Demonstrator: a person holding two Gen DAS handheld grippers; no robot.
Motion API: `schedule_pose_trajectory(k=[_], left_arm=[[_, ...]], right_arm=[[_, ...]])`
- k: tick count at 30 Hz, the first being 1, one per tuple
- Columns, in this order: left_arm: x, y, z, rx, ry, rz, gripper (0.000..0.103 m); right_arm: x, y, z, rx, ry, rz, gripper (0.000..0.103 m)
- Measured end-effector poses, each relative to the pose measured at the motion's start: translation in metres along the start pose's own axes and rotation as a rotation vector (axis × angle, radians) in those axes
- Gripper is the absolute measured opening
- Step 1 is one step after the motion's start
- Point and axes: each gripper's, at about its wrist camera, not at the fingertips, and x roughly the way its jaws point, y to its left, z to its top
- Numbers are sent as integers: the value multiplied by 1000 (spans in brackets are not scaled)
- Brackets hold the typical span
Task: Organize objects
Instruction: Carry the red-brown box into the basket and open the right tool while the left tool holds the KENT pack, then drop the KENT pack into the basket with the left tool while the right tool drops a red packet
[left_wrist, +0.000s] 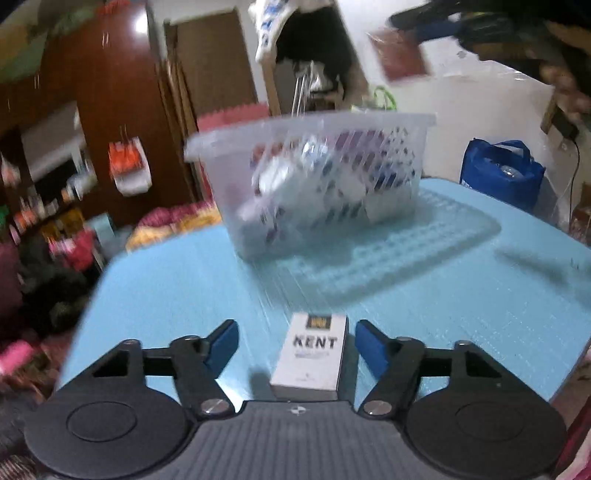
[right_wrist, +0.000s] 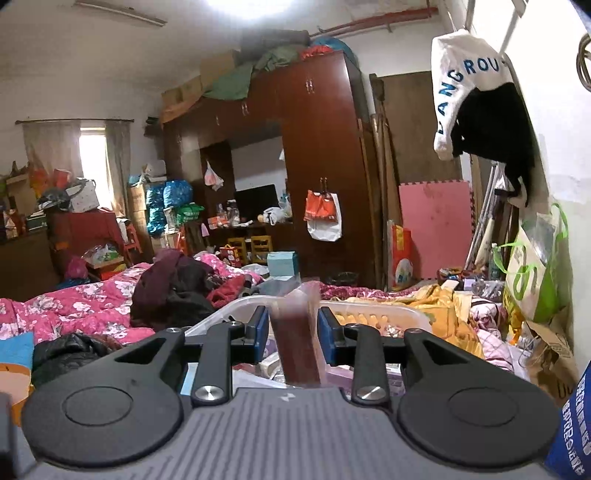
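While our right gripper (right_wrist: 291, 332) holds the maroon flat packet (right_wrist: 300, 341) pinched in its fingers above the clear slatted plastic basket (left_wrist: 310, 184), we straddle the white Kent carton (left_wrist: 312, 356) on the blue tabletop (left_wrist: 461, 306) with the left gripper (left_wrist: 297, 345) spread wide; centre it before closing.

The basket (left_wrist: 306, 177), at upper centre of the left wrist frame, is showing as translucent, frosted plastic with slotted walls. The desk (left_wrist: 461, 302) below it is looking like smooth, matt light-blue sheeting, with a ribbed patch at centre right. The Kent pack (left_wrist: 314, 354), at lower centre, is reading as smooth white card. In the right wrist frame, the brown packet (right_wrist: 299, 347) at lower centre is gleaming like glossy film, and the wardrobe (right_wrist: 317, 155) at upper centre is shining as varnished dark wood.
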Motion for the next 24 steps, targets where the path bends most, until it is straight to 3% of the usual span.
schedule_pose_trajectory(k=[2,4,10,11,12,14,16,18,19,21,24], left_arm=[[6,2,-3,-18,3,-26,65],[4,1,-6,-30,0,-35,41],[0,-5,9,-56,-43,-54,41],[-3,-6,11,-54,-55,-57,41],[-5,-6,14,-56,-65,-56,41],[-9,-7,13,-56,-77,-51,41],[-10,-7,13,-60,-82,-54,41],[-10,-6,14,-67,-85,-61,41],[-10,-6,13,-74,-89,-66,41],[-10,-5,14,-85,-94,-75,41],[-8,-6,12,-94,-94,-87,41]], right_arm=[[0,1,-1,-10,4,1,34],[2,0,1,-12,8,4,34],[11,-3,-11,-19,72,15,35],[10,-4,-20,-13,97,33,40],[8,-4,-31,-3,131,57,57],[4,0,-59,-5,197,87,69],[-4,8,-92,-27,254,82,70],[-13,13,-120,-31,296,85,84],[-15,16,-129,-37,305,83,86],[-13,20,-137,-48,327,90,92],[-2,25,-138,-60,362,115,93]])
